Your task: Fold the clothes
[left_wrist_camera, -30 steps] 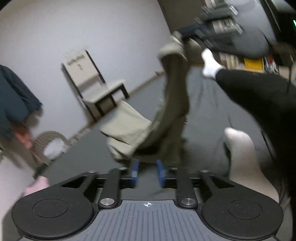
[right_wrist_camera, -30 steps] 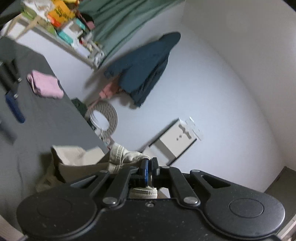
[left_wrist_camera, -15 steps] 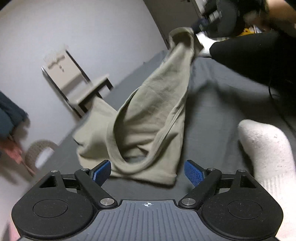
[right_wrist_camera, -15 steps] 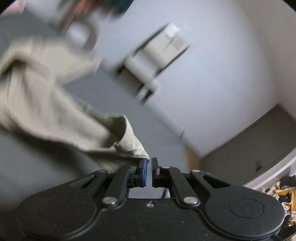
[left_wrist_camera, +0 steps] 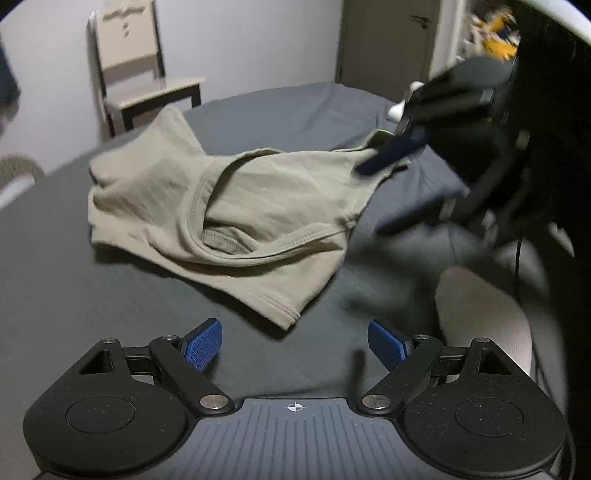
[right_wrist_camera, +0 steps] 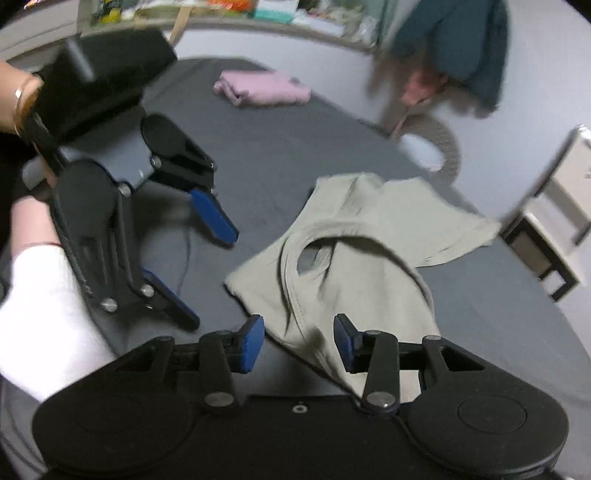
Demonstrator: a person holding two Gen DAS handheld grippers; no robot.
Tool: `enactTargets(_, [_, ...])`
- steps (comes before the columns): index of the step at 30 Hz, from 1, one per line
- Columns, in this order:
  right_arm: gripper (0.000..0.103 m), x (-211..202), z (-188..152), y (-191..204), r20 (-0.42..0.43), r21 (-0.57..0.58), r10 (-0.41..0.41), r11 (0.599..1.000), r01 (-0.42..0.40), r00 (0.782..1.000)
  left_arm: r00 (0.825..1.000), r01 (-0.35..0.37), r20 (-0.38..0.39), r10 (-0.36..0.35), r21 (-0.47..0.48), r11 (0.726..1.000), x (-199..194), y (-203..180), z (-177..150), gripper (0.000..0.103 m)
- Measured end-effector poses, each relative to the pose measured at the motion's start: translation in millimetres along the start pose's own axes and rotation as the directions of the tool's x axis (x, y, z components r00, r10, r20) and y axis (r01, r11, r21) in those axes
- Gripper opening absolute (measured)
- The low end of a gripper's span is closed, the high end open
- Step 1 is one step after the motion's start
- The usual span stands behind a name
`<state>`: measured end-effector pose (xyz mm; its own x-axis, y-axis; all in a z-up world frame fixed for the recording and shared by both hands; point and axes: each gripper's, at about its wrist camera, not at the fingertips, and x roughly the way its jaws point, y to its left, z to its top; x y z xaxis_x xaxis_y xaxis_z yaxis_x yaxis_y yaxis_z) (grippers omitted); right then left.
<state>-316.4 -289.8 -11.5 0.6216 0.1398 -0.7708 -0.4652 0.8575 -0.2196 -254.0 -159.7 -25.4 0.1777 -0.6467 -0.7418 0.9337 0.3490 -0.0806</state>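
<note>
One olive garment (left_wrist_camera: 236, 206) lies mid-frame on the grey bed (left_wrist_camera: 74, 288); one folded pink garment (right_wrist_camera: 262, 88) upper centre. Left claw (left_wrist_camera: 295, 343) and right claw (right_wrist_camera: 299, 343) both gape empty. No legible writing.

A pale wooden chair (left_wrist_camera: 144, 79) with dark legs stands against the white wall. A round woven basket (right_wrist_camera: 436, 142) sits beside the bed. A dark blue jacket (right_wrist_camera: 458, 48) hangs above the basket, and cluttered shelves (right_wrist_camera: 229, 11) run along the far wall.
</note>
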Motion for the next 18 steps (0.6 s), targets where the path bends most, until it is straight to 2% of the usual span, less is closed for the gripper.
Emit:
enactTargets(3, [0.035,21.4,-3.2,-27.6,-0.004,0.084,0.118,0.99,-0.117,0.993,1.0,-0.001,-0.011,0.001,-0.027,1.0,5.2,5.6,-1.4,0.087])
enactTargets(4, [0.03,27.2,-6.0,-38.1,0.007,0.152,0.194,0.969,-0.193,0.981,1.0,0.003,-0.015,-0.003,-0.032,0.999,6.6,6.6,-2.0,0.087])
enactTargets(5, [0.015,32.3,-9.3,-47.7,0.021,0.217,0.255,0.943,-0.253,0.967,1.0,0.009,-0.019,-0.01,-0.038,0.999,7.8,7.1,-2.0,0.087])
enactTargets(6, [0.01,35.4,-13.7,-55.3,0.033,0.279,0.284,0.918,-0.281,0.958,1.0,0.011,-0.019,-0.011,-0.034,0.999,8.4,6.2,-1.6,0.086])
enactTargets(8, [0.01,38.1,-23.8,-70.3,0.071,0.403,0.331,0.854,-0.331,0.941,1.0,0.011,-0.018,-0.011,-0.022,1.0,9.4,3.9,-0.7,0.086])
enactTargets(10, [0.009,22.1,-39.7,-85.1,0.164,0.543,0.329,0.757,-0.364,0.93,1.0,-0.002,-0.013,0.002,0.008,1.0,9.7,0.8,0.9,0.087])
enactTargets(13, [0.009,8.0,-58.2,-104.8,0.231,0.674,0.302,0.636,-0.377,0.925,0.998,-0.034,0.046,0.032,0.062,0.997,7.4,-6.5,4.8,0.087])
enactTargets(17, [0.009,6.3,-73.5,-116.4,0.298,0.756,0.296,0.508,-0.413,0.908,0.99,-0.066,0.135,0.05,0.119,0.991,6.2,-20.1,14.5,0.087])
enactTargets(18, [0.009,7.3,-76.7,-119.0,0.321,0.77,0.295,0.472,-0.43,0.9,0.988,-0.087,0.138,0.065,0.162,0.983,9.1,-26.8,16.5,0.087])
